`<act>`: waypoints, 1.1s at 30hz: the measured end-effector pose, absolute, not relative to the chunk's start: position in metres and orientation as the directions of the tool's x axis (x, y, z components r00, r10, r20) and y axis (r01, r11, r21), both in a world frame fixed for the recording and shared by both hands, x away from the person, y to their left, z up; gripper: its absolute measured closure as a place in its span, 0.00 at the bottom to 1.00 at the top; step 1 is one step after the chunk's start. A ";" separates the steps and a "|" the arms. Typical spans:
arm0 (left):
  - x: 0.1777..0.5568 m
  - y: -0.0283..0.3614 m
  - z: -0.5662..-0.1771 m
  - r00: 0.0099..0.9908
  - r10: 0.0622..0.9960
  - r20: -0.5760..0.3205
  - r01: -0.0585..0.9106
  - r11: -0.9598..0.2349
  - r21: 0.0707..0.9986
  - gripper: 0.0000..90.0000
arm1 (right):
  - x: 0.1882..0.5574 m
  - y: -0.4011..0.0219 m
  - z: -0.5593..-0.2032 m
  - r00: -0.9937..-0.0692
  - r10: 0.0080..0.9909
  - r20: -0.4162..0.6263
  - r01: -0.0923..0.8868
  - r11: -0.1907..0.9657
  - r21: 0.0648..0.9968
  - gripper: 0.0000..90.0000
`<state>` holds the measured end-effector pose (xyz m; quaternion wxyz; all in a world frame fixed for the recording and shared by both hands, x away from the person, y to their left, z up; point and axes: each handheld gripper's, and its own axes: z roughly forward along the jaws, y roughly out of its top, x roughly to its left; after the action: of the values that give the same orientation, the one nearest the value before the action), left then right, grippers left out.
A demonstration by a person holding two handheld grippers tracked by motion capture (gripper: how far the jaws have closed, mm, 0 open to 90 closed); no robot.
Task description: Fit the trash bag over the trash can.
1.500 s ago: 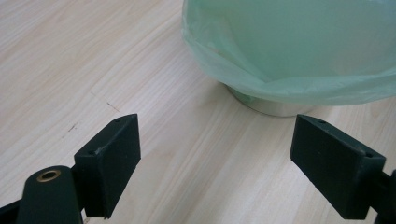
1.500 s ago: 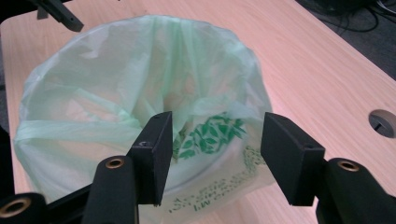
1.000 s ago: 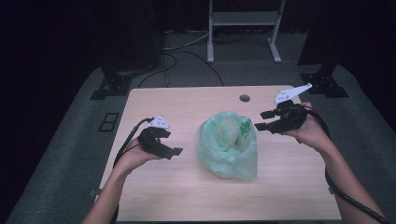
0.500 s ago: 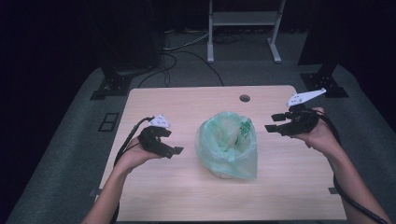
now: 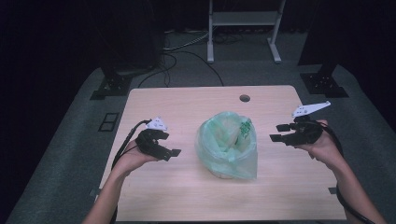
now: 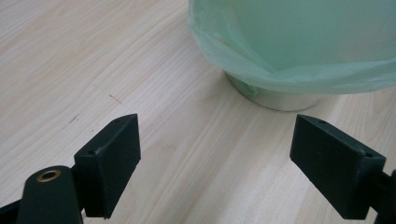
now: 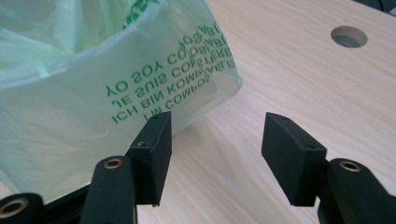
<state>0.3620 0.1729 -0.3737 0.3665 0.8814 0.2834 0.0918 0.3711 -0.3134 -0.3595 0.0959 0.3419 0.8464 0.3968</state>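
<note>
A small round metal bin [image 6: 275,98] lined with a pale green plastic bag [image 5: 229,142] stands in the middle of the wooden table [image 5: 187,102]. The bag [image 7: 93,93] carries green printed lettering and drapes over the bin's rim. My left gripper [image 5: 169,152] rests low at the bag's left, jaws open and empty, pointing at the bin's base. My right gripper [image 5: 276,133] hovers just right of the bag, jaws open with nothing between them, the bag's printed side close ahead in the right gripper view.
A round cable hole [image 5: 244,98] sits near the table's far edge. Behind the table stand a white metal frame [image 5: 243,28], black stand bases [image 5: 109,86] and loose cables on grey floor. Bare wood lies in front of the bin.
My right gripper has moved right and down toward the table, away from the bag's top. The left gripper and the bag have stayed put.
</note>
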 end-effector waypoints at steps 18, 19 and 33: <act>0.354 0.183 -0.384 0.816 0.576 -0.055 0.443 -0.561 0.699 0.16 | 0.346 -0.331 -0.402 -0.717 0.682 0.148 0.552 0.426 0.717 0.47; 0.354 0.184 -0.385 0.815 0.577 -0.055 0.444 -0.560 0.699 0.16 | 0.345 -0.332 -0.404 -0.716 0.682 0.150 0.554 0.424 0.717 0.47; 0.342 0.191 -0.398 0.813 0.579 -0.059 0.444 -0.552 0.706 0.16 | 0.316 -0.347 -0.430 -0.685 0.709 0.165 0.567 0.378 0.732 0.47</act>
<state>0.3417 0.1906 -0.3981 0.3726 0.8763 0.2917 0.0904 0.3158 -0.3472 -0.4297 0.0882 0.3867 0.8253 0.4019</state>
